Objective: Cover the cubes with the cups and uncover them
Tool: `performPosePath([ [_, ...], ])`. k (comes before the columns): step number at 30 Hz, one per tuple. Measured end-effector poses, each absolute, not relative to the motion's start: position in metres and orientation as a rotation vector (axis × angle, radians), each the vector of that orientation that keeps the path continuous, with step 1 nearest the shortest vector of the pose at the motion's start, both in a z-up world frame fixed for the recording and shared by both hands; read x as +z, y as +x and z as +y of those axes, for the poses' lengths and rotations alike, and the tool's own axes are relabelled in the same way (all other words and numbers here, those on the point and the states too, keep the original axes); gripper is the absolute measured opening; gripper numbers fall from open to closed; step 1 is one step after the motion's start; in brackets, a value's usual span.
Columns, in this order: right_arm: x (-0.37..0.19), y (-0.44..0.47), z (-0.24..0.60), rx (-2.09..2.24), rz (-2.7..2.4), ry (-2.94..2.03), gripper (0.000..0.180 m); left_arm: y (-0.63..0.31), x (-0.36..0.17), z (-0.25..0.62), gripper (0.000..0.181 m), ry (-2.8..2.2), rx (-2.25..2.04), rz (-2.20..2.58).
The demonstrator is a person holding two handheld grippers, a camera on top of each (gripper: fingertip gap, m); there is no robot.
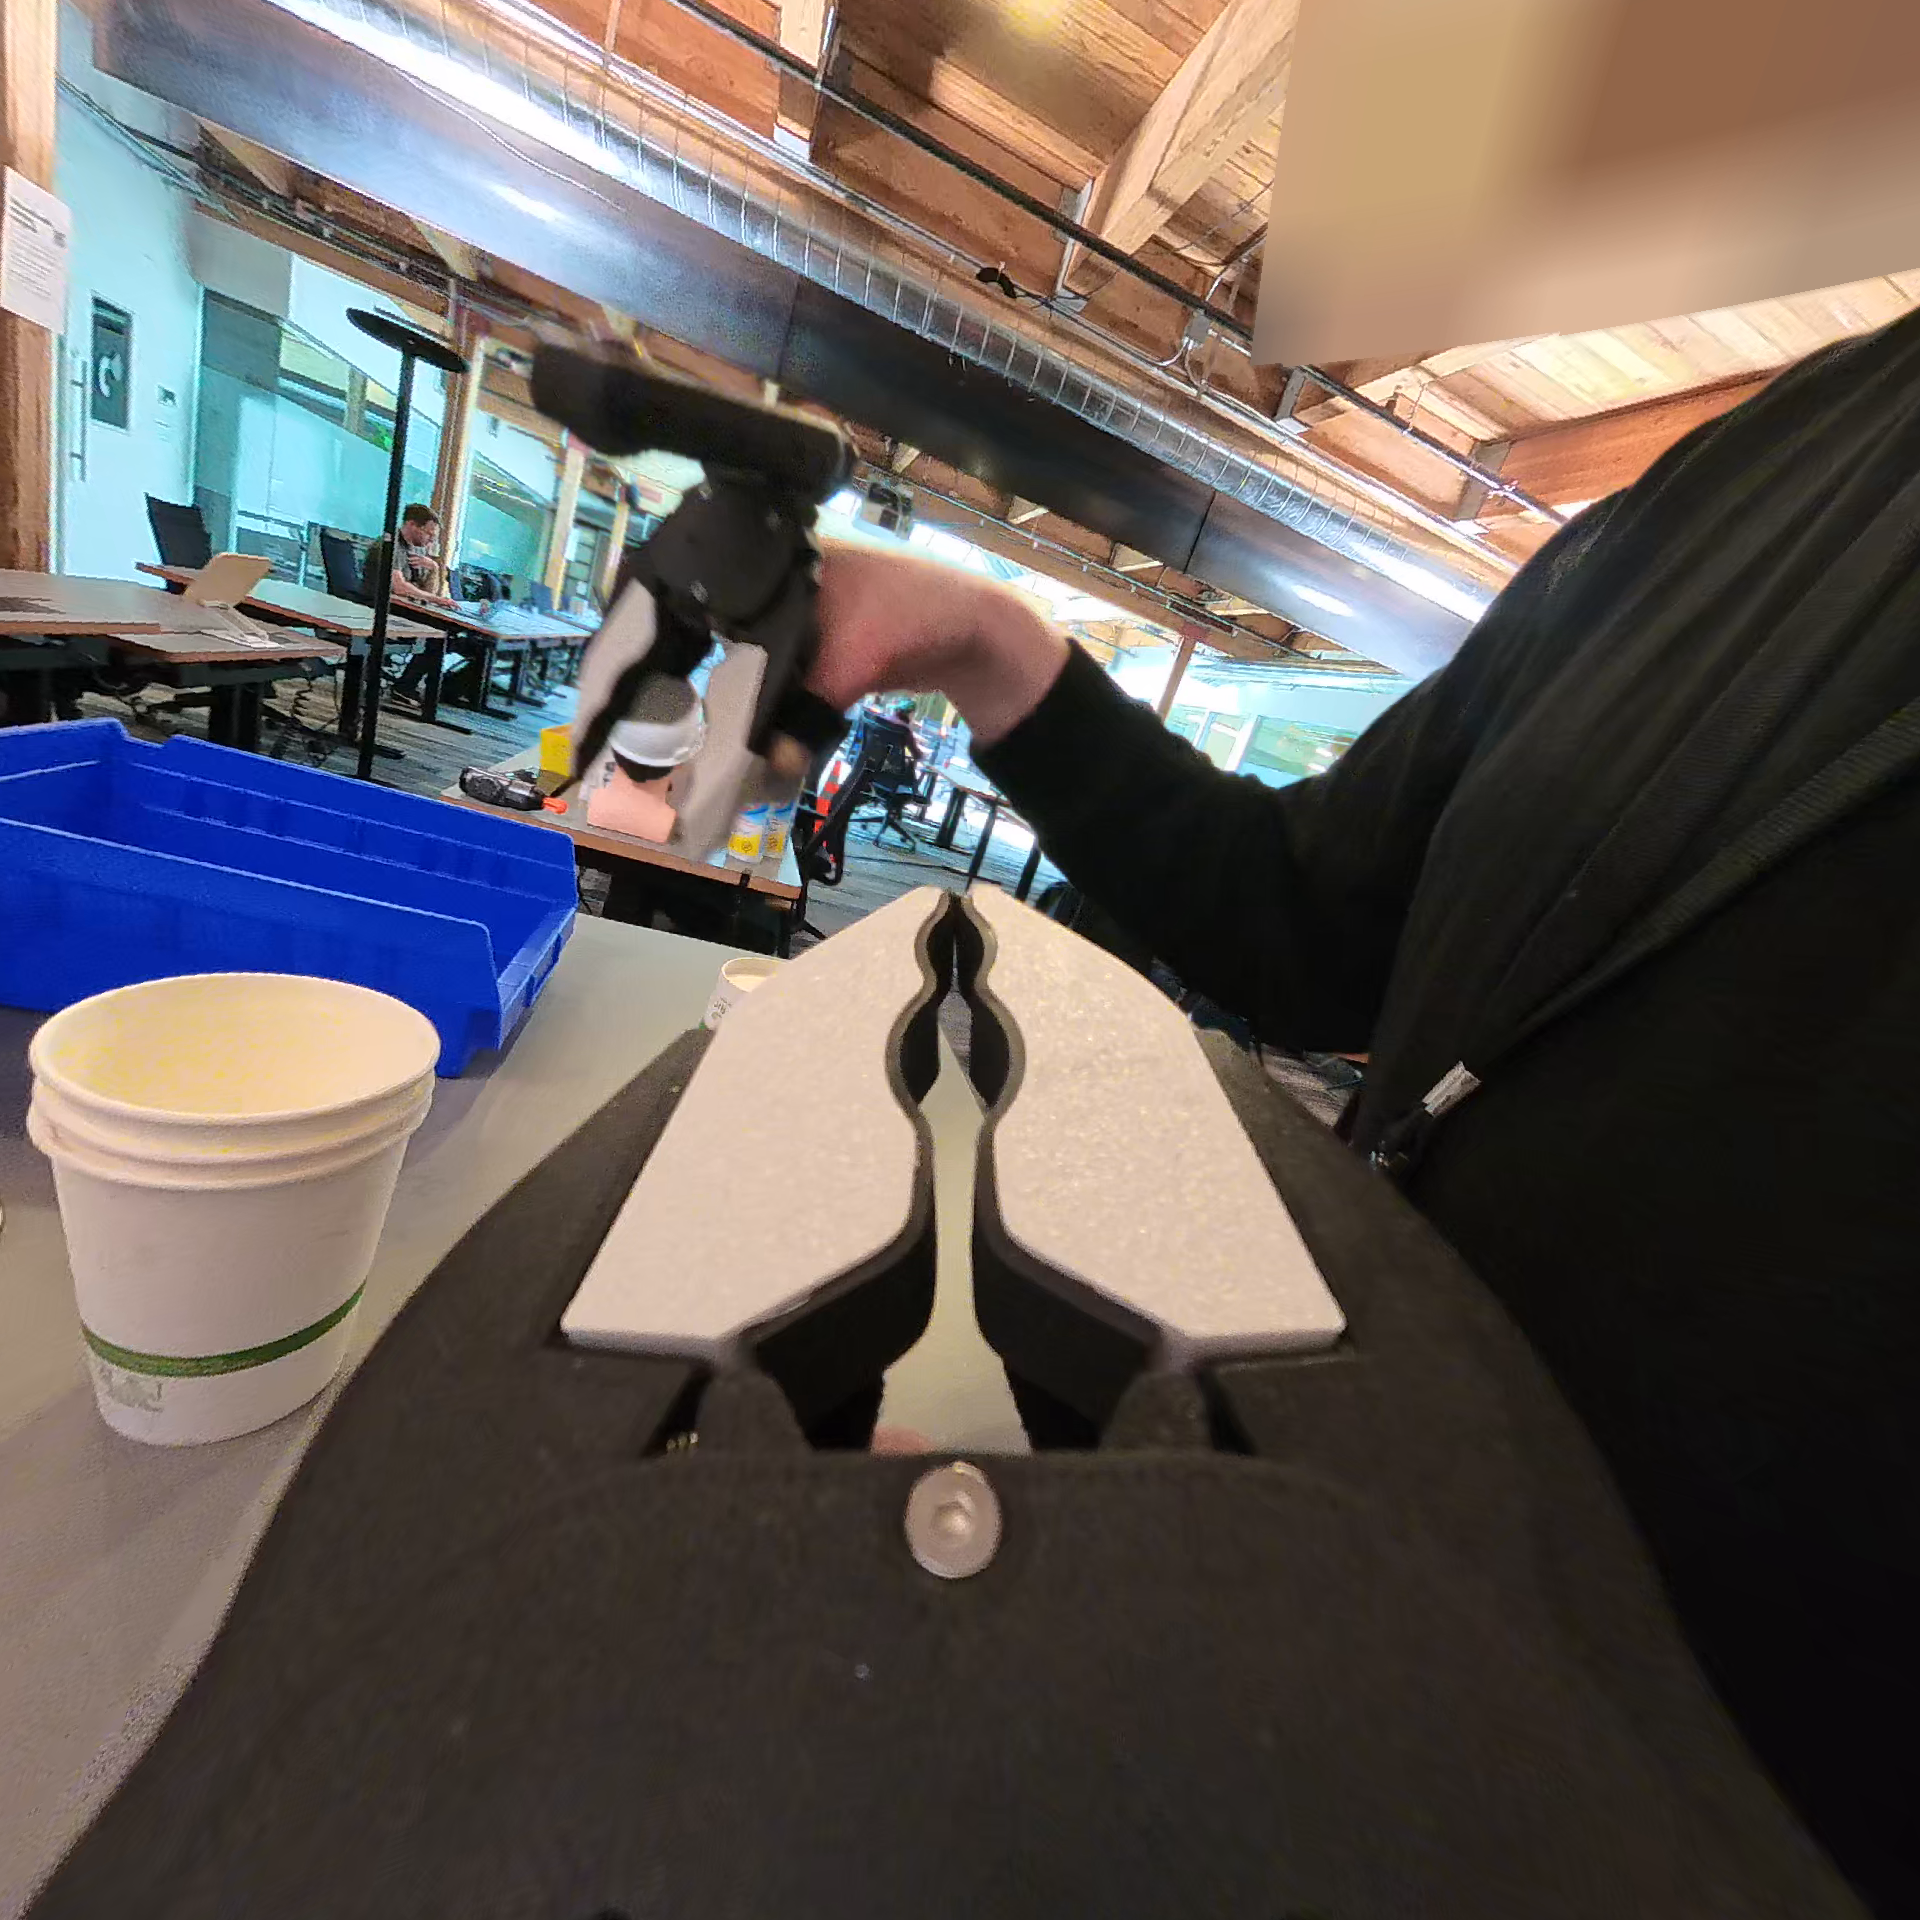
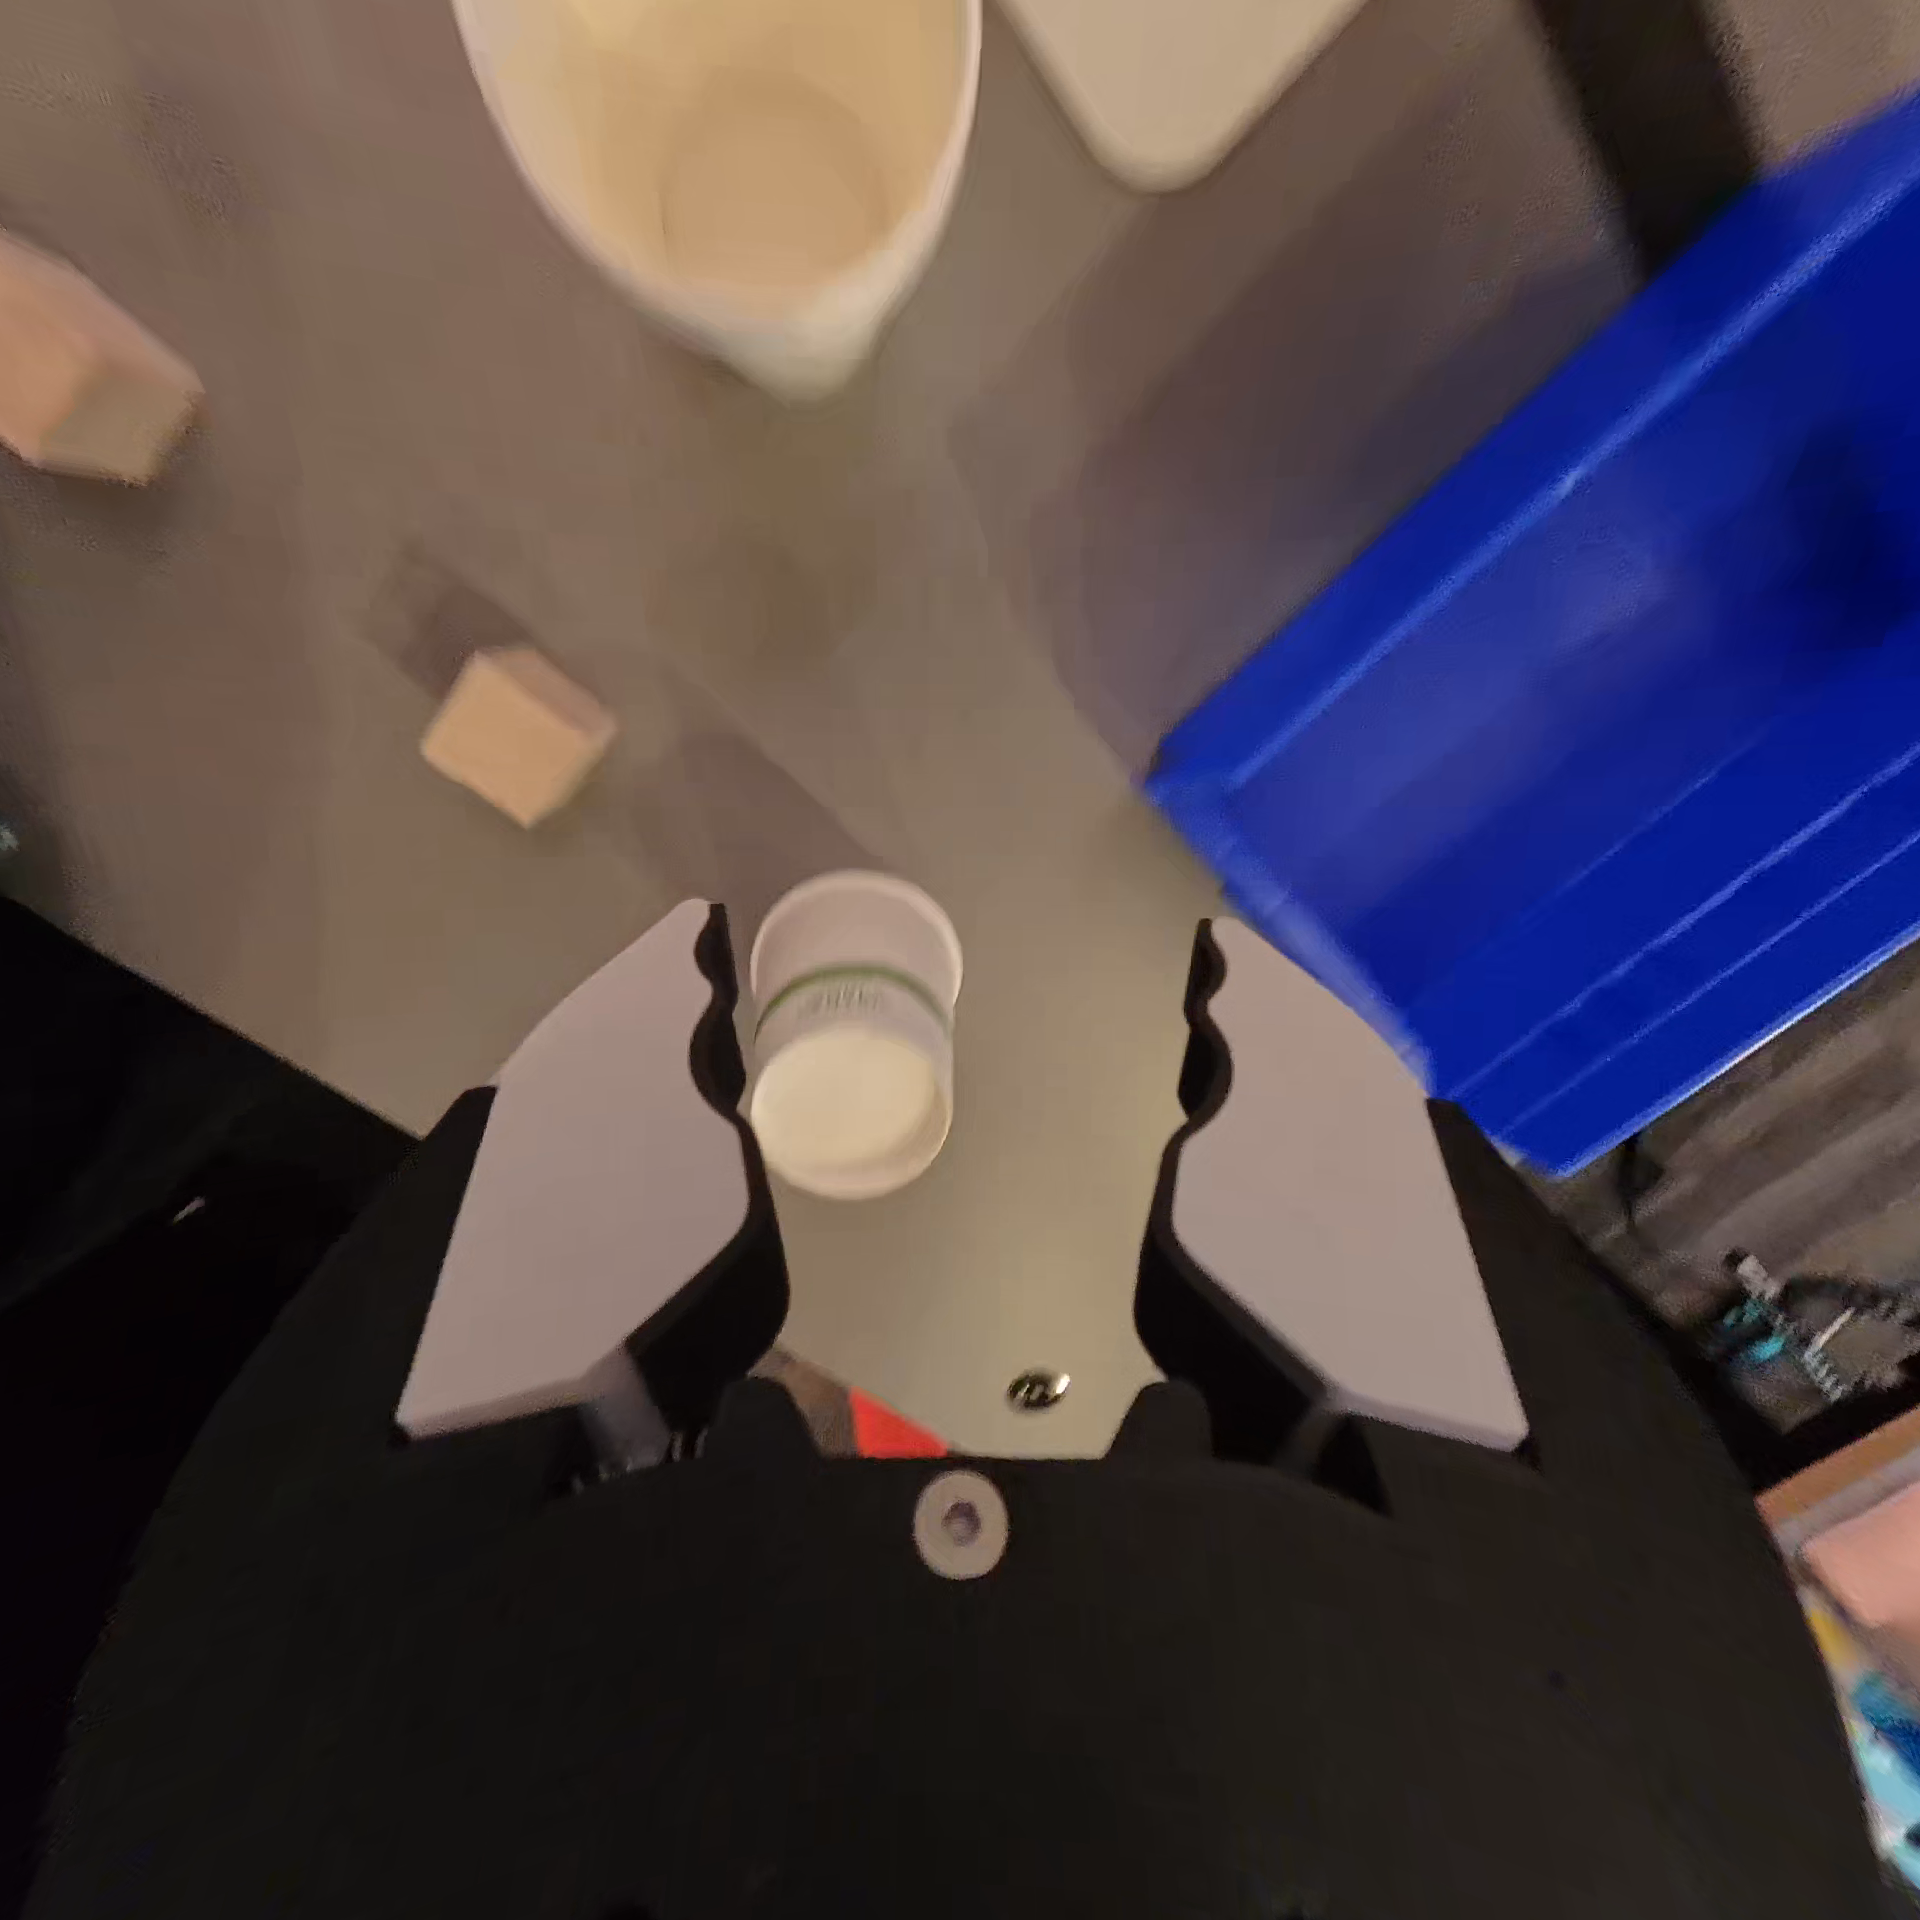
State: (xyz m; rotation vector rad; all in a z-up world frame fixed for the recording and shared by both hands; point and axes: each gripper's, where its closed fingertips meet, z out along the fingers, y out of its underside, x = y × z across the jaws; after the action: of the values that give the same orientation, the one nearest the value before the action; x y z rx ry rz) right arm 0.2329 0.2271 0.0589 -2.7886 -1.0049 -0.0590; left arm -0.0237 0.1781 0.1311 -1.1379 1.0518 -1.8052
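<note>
My left gripper (image 1: 956, 920) is shut and empty, low over the grey table (image 1: 125, 1558). A stack of upright white paper cups (image 1: 229, 1195) stands just to its left. My right gripper (image 2: 961, 935) is open and empty, held high and looking down at the table. Below it a single white cup (image 2: 852, 1039) with a green band stands upside down; it also shows behind my left finger in the left wrist view (image 1: 743, 982). Two wooden cubes (image 2: 520, 748) (image 2: 94, 395) lie uncovered on the table. The cup stack (image 2: 727, 156) is beyond them. The right gripper (image 1: 649, 800) hangs in the air ahead.
A blue plastic bin (image 1: 260, 883) sits at the table's far side, also in the right wrist view (image 2: 1558, 727). A person in a black top (image 1: 1558, 935) stands close on the right, holding the right gripper. Desks and chairs lie beyond the table.
</note>
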Motion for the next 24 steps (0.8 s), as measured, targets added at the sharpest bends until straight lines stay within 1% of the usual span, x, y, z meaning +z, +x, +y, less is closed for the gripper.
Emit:
performPosePath([
  [3,0.021,0.260,0.176,-0.093,-0.940,-2.924,0.101,-0.019,0.128,0.177,0.000,-1.138,-1.820,1.070],
  [7,-0.028,0.273,0.141,-0.054,-0.855,-3.018,0.108,-0.010,0.127,0.174,0.000,-1.132,-1.849,1.094],
  [10,-0.050,0.275,0.138,-0.017,-0.814,-3.027,0.103,-0.004,0.127,0.170,0.000,-1.123,-1.860,1.120],
  [12,-0.057,0.269,0.142,0.054,-0.784,-3.006,0.087,-0.001,0.127,0.167,0.000,-1.120,-1.862,1.137],
  [13,-0.058,0.268,0.145,0.065,-0.774,-2.990,0.087,0.000,0.127,0.165,0.000,-1.119,-1.864,1.143],
  [16,-0.056,0.267,0.145,0.065,-0.778,-2.981,0.087,0.002,0.126,0.164,0.000,-1.128,-1.860,1.143],
  [18,-0.046,0.266,0.145,0.062,-0.757,-2.958,0.086,0.003,0.125,0.165,0.000,-1.142,-1.853,1.133],
  [19,-0.037,0.265,0.144,0.070,-0.749,-2.935,0.086,0.004,0.125,0.167,0.003,-1.154,-1.847,1.118],
  [20,-0.025,0.263,0.144,0.070,-0.736,-2.906,0.086,0.007,0.124,0.169,0.013,-1.173,-1.843,1.100],
  [22,0.008,0.253,0.147,0.121,-0.701,-2.797,0.086,0.016,0.121,0.172,0.028,-1.221,-1.832,1.093],
  [23,0.028,0.246,0.149,0.163,-0.677,-2.722,0.086,0.022,0.120,0.174,0.040,-1.245,-1.822,1.084],
  [24,0.048,0.237,0.150,0.204,-0.663,-2.646,0.086,0.028,0.119,0.174,0.042,-1.256,-1.827,1.086],
])
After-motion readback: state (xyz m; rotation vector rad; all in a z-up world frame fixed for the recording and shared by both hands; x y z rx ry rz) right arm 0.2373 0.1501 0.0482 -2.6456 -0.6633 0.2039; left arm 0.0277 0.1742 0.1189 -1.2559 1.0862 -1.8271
